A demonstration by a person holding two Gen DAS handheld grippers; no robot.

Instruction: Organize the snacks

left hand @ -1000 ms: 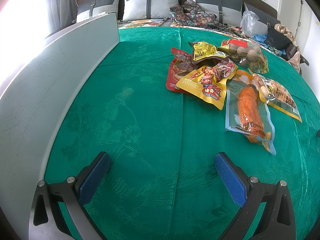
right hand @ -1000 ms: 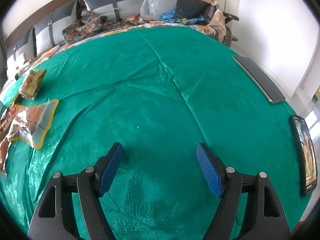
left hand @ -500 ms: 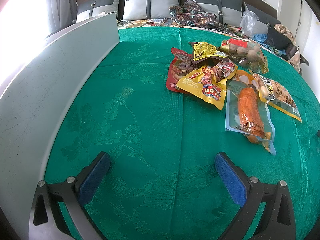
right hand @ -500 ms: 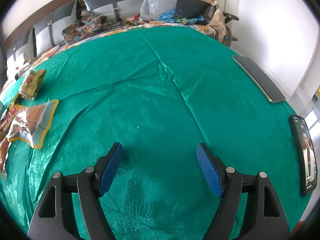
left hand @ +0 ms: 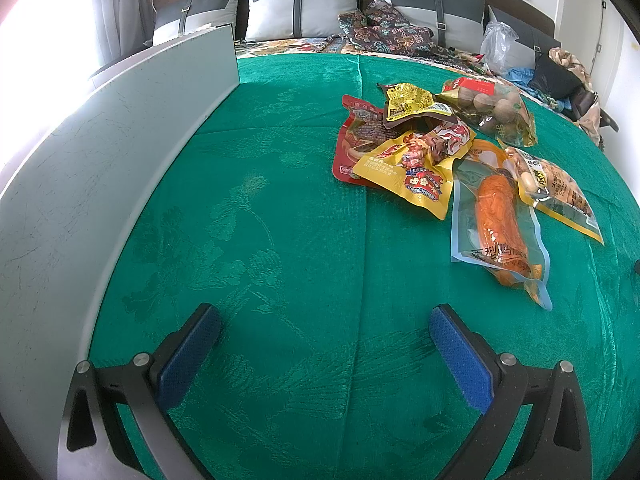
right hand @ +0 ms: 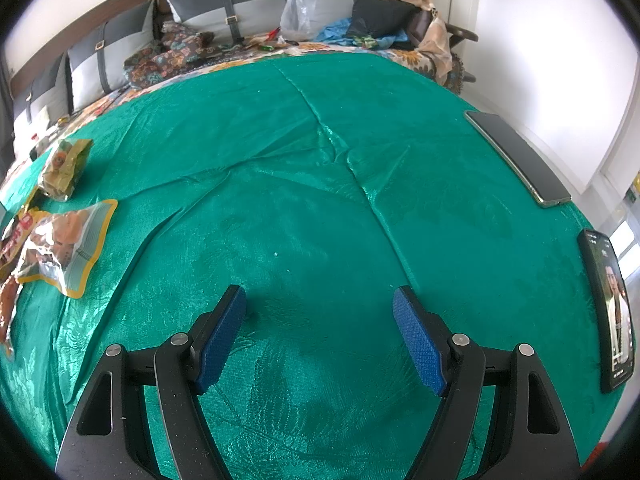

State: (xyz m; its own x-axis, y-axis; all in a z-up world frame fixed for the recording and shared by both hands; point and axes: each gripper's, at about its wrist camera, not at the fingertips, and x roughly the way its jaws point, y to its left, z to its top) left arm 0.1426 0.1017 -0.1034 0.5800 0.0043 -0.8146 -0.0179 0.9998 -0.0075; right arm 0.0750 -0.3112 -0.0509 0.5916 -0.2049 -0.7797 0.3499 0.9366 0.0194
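Observation:
Several snack packets lie in a heap on the green cloth, ahead and right of my left gripper: a red pouch, a yellow pouch, a yellow-and-brown packet, a bag of round brown balls, a clear pouch with an orange sausage and a yellow-edged nut bag. My left gripper is open over bare cloth with nothing between its blue pads. My right gripper is open too, over bare cloth. Far to its left lie the yellow-edged bag and the ball bag.
A pale grey board stands on edge along the left of the cloth. Two phones lie at the right edge, a dark one and a lit one. Pillows, patterned fabric and a plastic bag lie beyond.

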